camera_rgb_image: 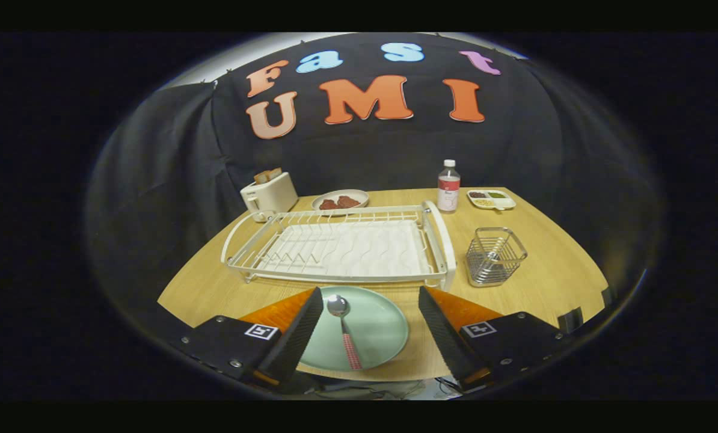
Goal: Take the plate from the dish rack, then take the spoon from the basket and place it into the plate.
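While one spoon (345,329) lies in one plate (374,328), two fingers (293,343) stand apart, gripping nothing.

Matt green plate (376,328), glossy metal spoon (342,325), wire basket (495,255), smooth wood-grain table (551,264).

- A staged kitchen set inside a recording booth: black cloth walls hang behind a round-edged wooden table (551,264).
- A white dish rack (341,249) sits mid-table as the landmark.
- Behind the rack stand a toaster (270,193) with bread, a plate of food (340,201), a bottle (448,186) and a divided snack tray (491,199).
- The gripper (371,328) stands open in front of the rack.
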Tool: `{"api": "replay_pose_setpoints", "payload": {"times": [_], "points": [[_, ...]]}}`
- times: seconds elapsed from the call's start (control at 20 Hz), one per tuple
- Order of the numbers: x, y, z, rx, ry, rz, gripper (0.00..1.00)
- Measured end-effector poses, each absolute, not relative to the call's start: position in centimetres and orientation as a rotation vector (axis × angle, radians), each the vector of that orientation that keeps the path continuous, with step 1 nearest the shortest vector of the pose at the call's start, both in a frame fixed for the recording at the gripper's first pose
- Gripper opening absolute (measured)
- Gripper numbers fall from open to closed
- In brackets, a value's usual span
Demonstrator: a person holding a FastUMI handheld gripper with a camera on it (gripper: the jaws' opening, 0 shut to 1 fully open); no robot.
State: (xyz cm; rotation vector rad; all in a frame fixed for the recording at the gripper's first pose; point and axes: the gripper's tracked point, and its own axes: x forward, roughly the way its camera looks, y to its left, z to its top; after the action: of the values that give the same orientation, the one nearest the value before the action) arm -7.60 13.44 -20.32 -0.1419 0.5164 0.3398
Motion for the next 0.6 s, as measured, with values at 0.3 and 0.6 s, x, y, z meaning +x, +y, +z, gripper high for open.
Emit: {"api": "replay_pose_setpoints", "payload": {"times": [0.3,0.6], "points": [[-5.0,10.4,-14.2,-0.110,0.412,0.258,0.98],[-2.9,7.9,-8.4,-0.111,0.285,0.181,0.98]]}}
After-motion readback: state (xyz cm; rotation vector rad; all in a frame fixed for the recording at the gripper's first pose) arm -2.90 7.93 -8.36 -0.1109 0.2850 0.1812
